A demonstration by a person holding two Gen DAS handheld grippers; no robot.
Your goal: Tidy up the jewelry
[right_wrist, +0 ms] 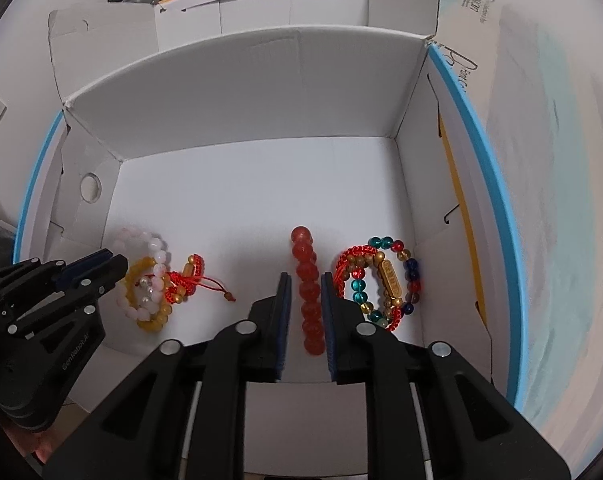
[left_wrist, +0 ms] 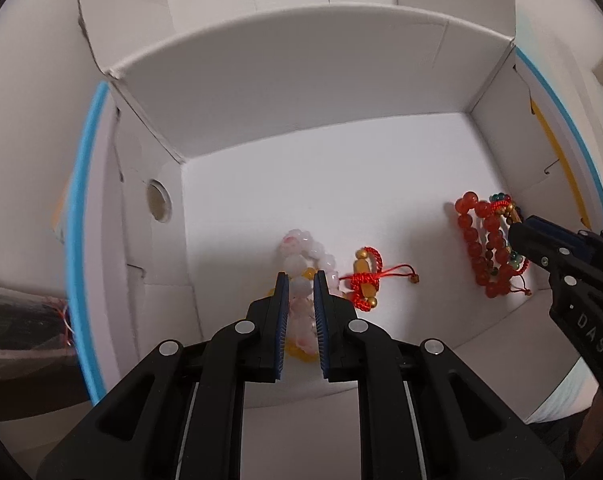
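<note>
Several bracelets lie inside a white cardboard box (left_wrist: 321,152). My left gripper (left_wrist: 301,280) is shut on a pale pink bead bracelet (left_wrist: 301,252) that lies over a yellow bead bracelet (right_wrist: 149,316). A red cord bracelet with gold beads (left_wrist: 365,280) lies just right of it. My right gripper (right_wrist: 305,280) is shut on a red bead bracelet (right_wrist: 307,272) held on edge. Right of it lie a red cord bracelet with a gold bar (right_wrist: 385,280) and a multicoloured glass bead bracelet (right_wrist: 411,276). Each gripper also shows in the other's view: the right (left_wrist: 517,232), the left (right_wrist: 113,260).
The box has tall walls and raised flaps on all sides, with a round hole (left_wrist: 158,202) in the left wall. The far half of the box floor (right_wrist: 261,184) is bare white. A blue-edged panel (right_wrist: 481,160) runs along the right outside of the box.
</note>
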